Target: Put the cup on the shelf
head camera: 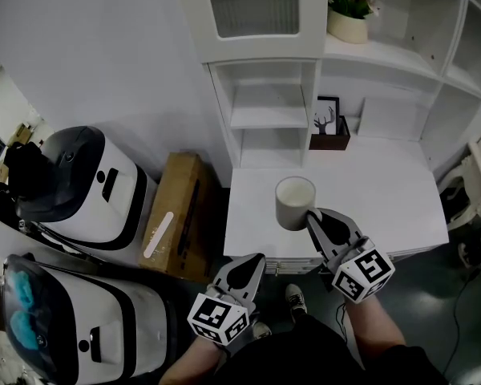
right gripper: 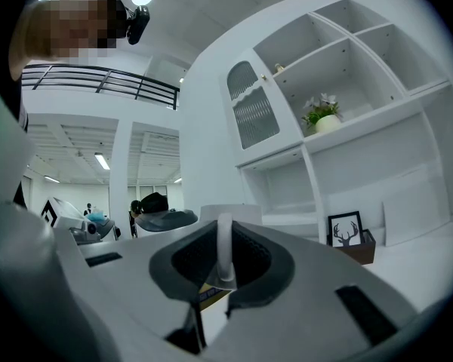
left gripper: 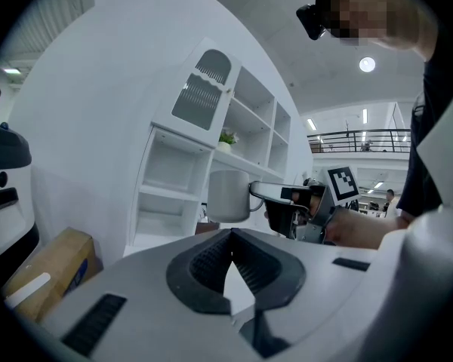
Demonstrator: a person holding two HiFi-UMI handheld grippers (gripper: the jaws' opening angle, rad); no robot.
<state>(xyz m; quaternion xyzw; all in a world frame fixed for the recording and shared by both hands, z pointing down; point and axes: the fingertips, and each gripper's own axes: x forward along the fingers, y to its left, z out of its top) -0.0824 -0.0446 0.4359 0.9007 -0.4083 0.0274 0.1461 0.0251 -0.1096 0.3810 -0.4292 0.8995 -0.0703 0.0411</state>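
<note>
gripping the round white ceramic cup (head camera: 294, 204) by its handle with right gripper (head camera: 311, 215) fingers, over the white worktop (head camera: 385, 203); left gripper (head camera: 253, 261) fingers closed, empty; framed deer picture (head camera: 327, 117), white shelf unit (head camera: 272, 117) behind.

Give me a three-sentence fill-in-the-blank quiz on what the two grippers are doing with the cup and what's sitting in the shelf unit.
1. The right gripper is shut on the white cup, clamping its ____.
2. The left gripper has its jaws together and holds ____.
3. The framed picture below the potted plant shows the antlered head of a ____.

Missing words: handle; nothing; deer.
</note>
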